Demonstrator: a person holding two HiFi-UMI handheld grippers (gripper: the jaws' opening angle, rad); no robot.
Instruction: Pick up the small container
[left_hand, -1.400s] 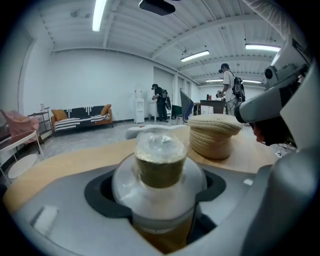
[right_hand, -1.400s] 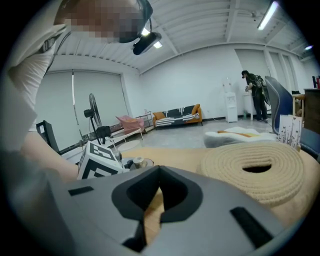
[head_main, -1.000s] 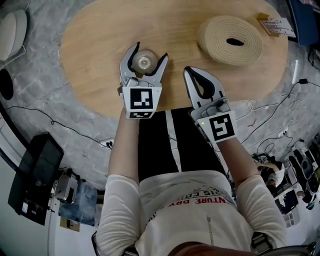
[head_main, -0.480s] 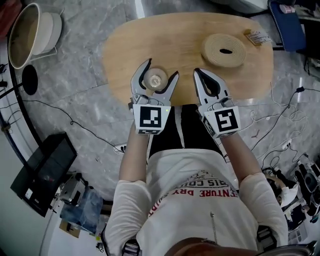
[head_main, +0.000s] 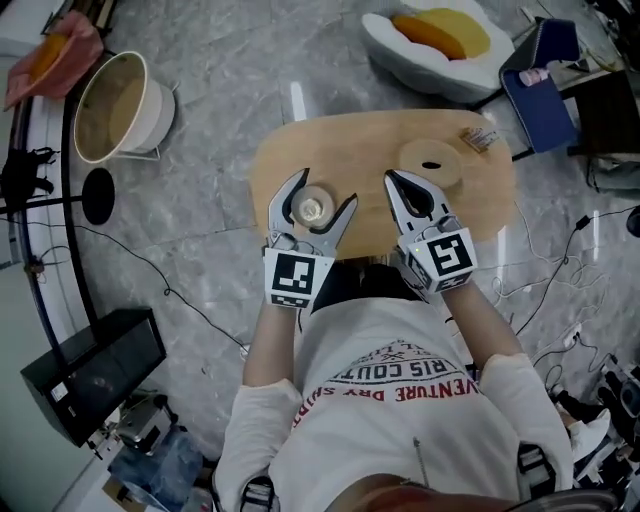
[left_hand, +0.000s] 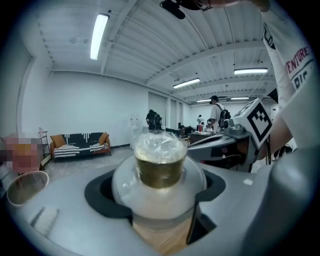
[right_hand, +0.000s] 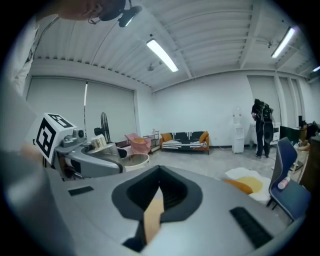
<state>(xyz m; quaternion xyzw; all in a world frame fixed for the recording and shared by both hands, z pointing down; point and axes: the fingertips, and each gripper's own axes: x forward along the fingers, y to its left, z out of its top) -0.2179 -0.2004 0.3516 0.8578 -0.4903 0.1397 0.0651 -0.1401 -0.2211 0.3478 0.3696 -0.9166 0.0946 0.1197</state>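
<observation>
The small container (head_main: 313, 207) is a clear rounded pot with a gold band and a crinkled clear top. It sits between the jaws of my left gripper (head_main: 324, 189), which is shut on it and holds it high above the oval wooden table (head_main: 272, 172). In the left gripper view the container (left_hand: 159, 165) fills the gap between the dark pads of the left gripper (left_hand: 158, 194). My right gripper (head_main: 393, 181) hangs beside it on the right, shut and empty. In its own view the right gripper (right_hand: 159, 186) shows its jaws together over a sliver of wood.
A beige coiled roll (head_main: 430, 160) and a small packet (head_main: 479, 138) lie on the table's far right. On the floor stand a white tub (head_main: 115, 105), a white cushion seat with an orange pad (head_main: 440, 35), a blue chair (head_main: 535, 85), a black box (head_main: 95, 375) and cables.
Both grippers and the head camera have risen well above the table, which now looks much smaller. The left gripper has kept its hold on the container throughout.
</observation>
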